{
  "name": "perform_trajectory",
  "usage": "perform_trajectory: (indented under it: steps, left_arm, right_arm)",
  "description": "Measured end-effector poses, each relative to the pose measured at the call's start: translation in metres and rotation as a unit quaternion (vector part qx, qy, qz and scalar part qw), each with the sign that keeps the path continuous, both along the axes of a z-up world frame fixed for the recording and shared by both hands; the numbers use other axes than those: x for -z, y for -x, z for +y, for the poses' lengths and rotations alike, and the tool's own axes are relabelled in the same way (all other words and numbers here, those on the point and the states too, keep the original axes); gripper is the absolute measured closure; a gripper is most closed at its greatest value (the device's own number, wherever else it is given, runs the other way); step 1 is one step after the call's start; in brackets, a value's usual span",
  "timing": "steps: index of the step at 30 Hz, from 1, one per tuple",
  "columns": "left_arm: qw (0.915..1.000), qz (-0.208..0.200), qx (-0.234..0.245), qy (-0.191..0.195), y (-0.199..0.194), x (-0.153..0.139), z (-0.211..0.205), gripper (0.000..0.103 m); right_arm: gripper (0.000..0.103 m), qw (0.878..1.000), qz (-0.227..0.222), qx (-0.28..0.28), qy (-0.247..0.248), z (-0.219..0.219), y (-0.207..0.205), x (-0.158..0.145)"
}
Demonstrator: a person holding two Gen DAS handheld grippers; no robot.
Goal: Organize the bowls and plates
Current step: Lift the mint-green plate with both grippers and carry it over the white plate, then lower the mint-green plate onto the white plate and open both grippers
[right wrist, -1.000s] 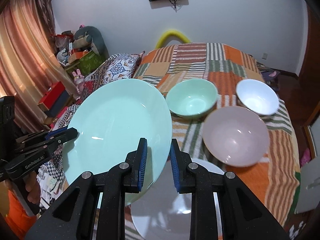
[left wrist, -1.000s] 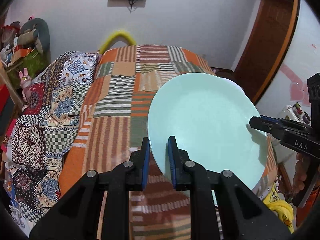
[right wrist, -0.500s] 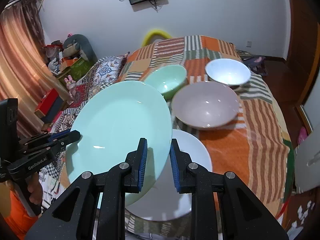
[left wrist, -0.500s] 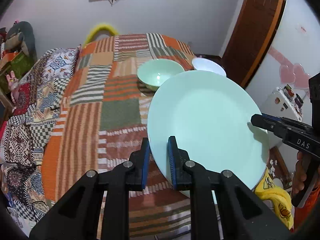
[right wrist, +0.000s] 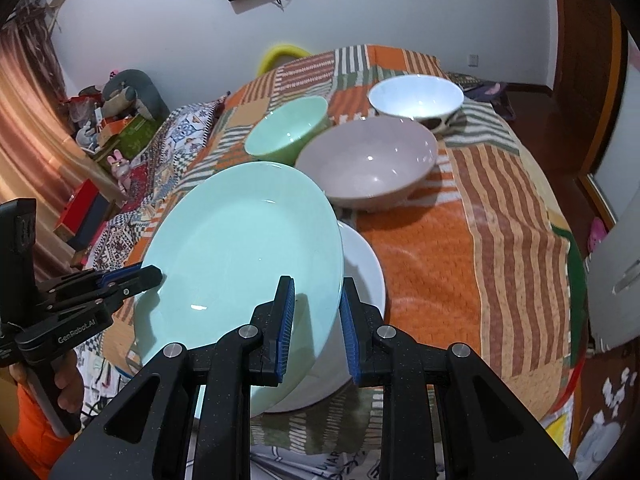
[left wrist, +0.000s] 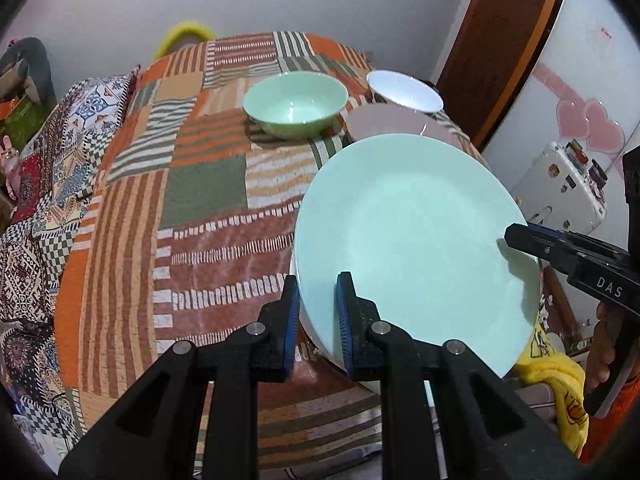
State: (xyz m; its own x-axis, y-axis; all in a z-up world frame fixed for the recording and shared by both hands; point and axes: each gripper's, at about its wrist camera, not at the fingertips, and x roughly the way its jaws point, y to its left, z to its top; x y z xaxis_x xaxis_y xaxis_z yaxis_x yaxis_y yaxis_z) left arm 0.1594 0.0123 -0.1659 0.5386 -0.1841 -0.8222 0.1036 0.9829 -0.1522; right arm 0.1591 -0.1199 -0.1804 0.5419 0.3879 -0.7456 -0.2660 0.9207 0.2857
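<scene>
Right now you hold the mint plate (right wrist: pixel 244 252) by opposite rims, left tool (left wrist: pixel 316 312) and right tool (right wrist: pixel 316 320) both clamped on it, tilted directly above the white plate (right wrist: pixel 360 280) on the bed's near edge.

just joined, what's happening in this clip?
A person with a handheld gripper in each hand is carrying a mint green plate. The left gripper and the right gripper each pinch opposite edges of its rim. The plate is tilted just above a white plate lying on the patchwork cloth. Behind sit a green bowl, a pinkish bowl and a white bowl, all untouched.
</scene>
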Motion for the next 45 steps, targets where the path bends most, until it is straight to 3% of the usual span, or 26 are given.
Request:
perform_trajectory:
  steps: [18,28,40,45]
  left_arm:
    - [0.999,0.044,0.008,-0.002,-0.012,0.034,-0.008,0.085]
    - [0.9985,0.055,0.007,0.002,-0.015,0.042,-0.006,0.085]
    - [0.9986,0.049,0.003,-0.019,-0.021,0.044,-0.008,0.084]
    - [0.9977,0.066,-0.001,-0.016,-0.025,0.052,-0.005,0.081]
  right_arm:
    - [0.082,0.999,0.032,0.01,0.023,-0.001,0.001,0.024]
    - [0.082,0.999,0.039,0.01,0.034,0.004,-0.004,0.029]
    - [0.082,0.998,0.04,0.003,0.053,0.011,-0.005,0.034]
    - [0.082,0.998,0.043,-0.003,0.055,0.015,-0.005,0.036]
